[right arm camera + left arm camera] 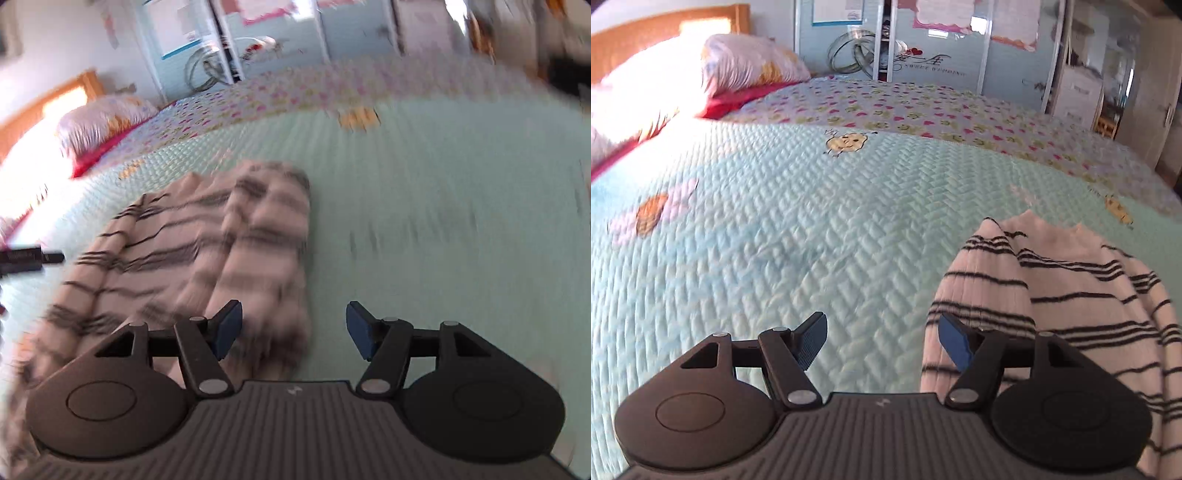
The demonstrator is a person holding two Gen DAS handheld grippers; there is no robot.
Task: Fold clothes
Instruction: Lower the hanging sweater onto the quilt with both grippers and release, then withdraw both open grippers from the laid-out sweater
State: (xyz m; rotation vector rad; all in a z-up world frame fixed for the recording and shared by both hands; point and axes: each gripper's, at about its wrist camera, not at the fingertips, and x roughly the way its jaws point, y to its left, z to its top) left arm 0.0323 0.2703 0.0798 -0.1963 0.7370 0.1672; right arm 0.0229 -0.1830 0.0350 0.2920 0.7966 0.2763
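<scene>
A white sweater with thin black stripes (1052, 295) lies folded lengthwise on the pale green quilt (812, 240). In the left wrist view it sits at the lower right, its collar end pointing away. My left gripper (882, 341) is open above the quilt just left of the sweater, with nothing between its blue pads. In the blurred right wrist view the sweater (207, 251) stretches from lower left to centre. My right gripper (293, 330) is open at its right edge, over the sweater's near corner, holding nothing.
Pillows (713, 70) and a wooden headboard (665, 33) stand at the far left of the bed. A heart-patterned sheet (905, 107) covers the far side. Wardrobe doors (923, 44) rise behind. A dark part of the other gripper (29, 258) shows at the left edge.
</scene>
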